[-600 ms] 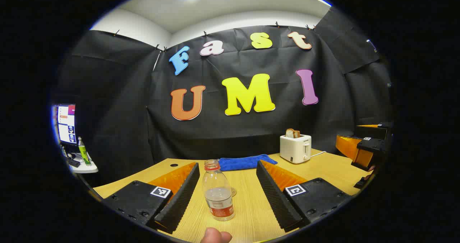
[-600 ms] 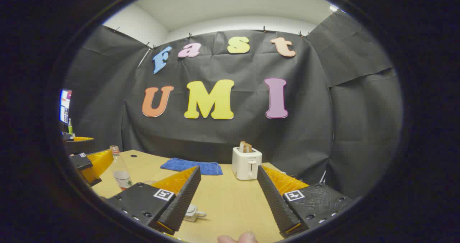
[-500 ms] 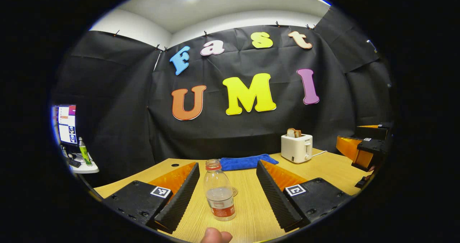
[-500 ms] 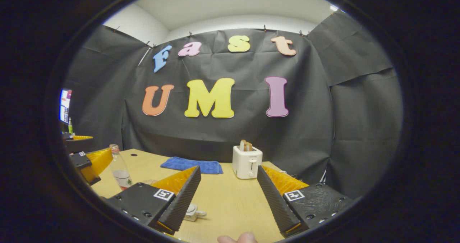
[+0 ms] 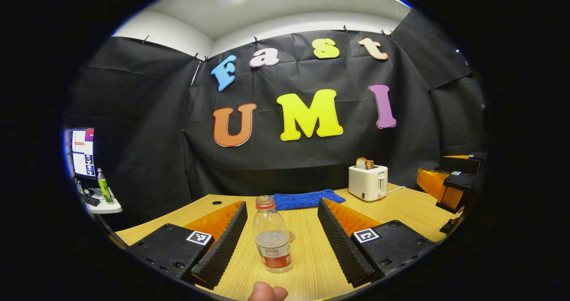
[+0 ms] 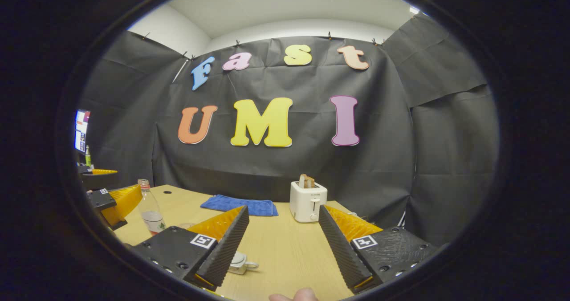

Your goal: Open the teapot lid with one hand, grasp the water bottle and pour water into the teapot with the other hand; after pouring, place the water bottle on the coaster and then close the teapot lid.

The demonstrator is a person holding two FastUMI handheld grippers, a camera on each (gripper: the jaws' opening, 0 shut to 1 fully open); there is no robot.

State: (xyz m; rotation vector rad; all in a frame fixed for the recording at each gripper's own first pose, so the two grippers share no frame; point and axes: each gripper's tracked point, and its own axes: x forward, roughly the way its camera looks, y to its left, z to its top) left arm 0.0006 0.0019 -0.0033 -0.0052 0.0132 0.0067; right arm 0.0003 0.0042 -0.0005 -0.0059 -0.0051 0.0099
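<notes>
A clear water bottle (image 5: 271, 235) with no cap and a little water stands upright on the wooden table (image 5: 311, 265). It is between the fingers of my open left gripper (image 5: 282, 204), which do not touch it. A small round coaster (image 5: 291, 237) lies just behind the bottle. In the right gripper view the bottle (image 6: 150, 212) stands far left beside the left gripper (image 6: 111, 201). My right gripper (image 6: 283, 209) is open and holds nothing. A small white teapot (image 6: 241, 262) sits low on the table, partly hidden behind its left finger. The right gripper (image 5: 449, 185) also appears at the right edge of the left gripper view.
A white toaster (image 5: 368, 183) with bread in it stands at the back right, and a blue cloth (image 5: 307, 199) lies at the back of the table. A side table with a monitor (image 5: 83, 153) and a green bottle (image 5: 103, 187) stands off to the left. A thumb (image 5: 267, 292) shows at the bottom edge.
Both views have drifted very slightly. The bottle stands where it was, and nothing was taken hold of or let go.
</notes>
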